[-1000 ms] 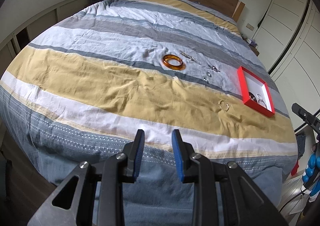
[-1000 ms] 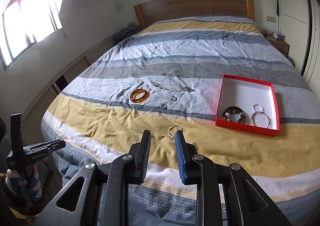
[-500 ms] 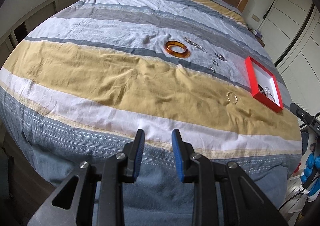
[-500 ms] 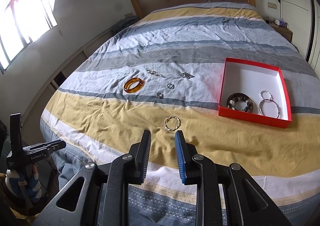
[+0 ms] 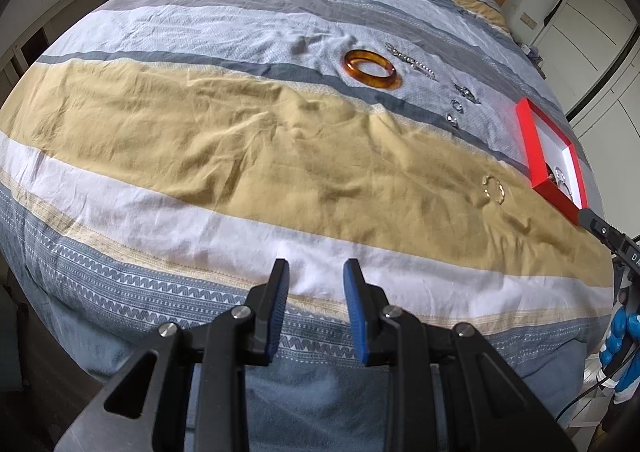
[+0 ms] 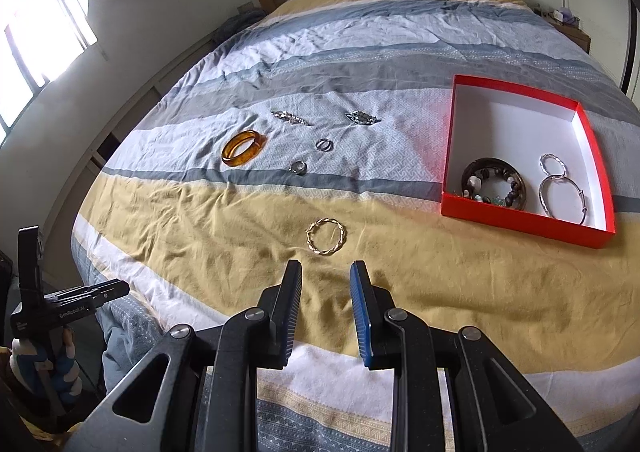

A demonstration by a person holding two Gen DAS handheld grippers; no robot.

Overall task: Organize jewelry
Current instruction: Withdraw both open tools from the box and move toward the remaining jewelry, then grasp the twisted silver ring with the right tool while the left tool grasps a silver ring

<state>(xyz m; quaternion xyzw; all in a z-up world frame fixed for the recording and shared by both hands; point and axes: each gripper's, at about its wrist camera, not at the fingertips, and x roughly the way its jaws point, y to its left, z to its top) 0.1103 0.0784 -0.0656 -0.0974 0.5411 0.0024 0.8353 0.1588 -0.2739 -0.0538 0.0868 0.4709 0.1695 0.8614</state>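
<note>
Both tools hang over the near edge of the bed (image 6: 240, 236) with a narrow gap between their blue pads and nothing in it. Right tool (image 6: 326, 272) points down at the yellow stripe of the striped cover; just beyond its tips lies a twisted gold bracelet (image 6: 325, 236), flat and untouched. Left tool (image 5: 316, 270) sits over the white stripe, with that same bracelet well off to its right. Farther out from the right tool, on the pale stripe, lie two small silver rings (image 6: 299, 167), apart from each other, and to their left an amber bangle (image 6: 243, 148). Beyond those rest a silver chain piece (image 6: 289, 117) and a silver brooch-like piece (image 6: 362, 117). Ahead and to the right stands a red box (image 6: 520, 218), holding a beaded bracelet (image 6: 494, 184) and silver bangles (image 6: 560, 188).
</note>
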